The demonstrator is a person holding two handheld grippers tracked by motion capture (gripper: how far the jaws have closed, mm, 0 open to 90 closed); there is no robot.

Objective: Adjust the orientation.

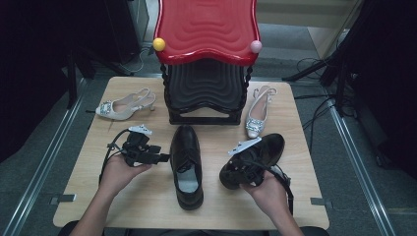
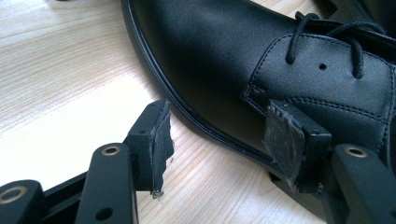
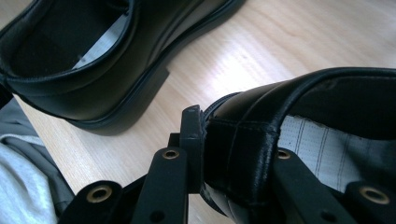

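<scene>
Nearest us, our right gripper (image 1: pixel 239 169) pinches the heel of a black shoe (image 1: pixel 260 152), one jaw outside the back and one inside, at the near right of the surface (image 1: pixel 147 206). Our left gripper (image 1: pixel 160 158) is spread, with nothing between its jaws, just left of the second black shoe (image 1: pixel 187 164), which lies in the middle, toe pointing far.
</scene>
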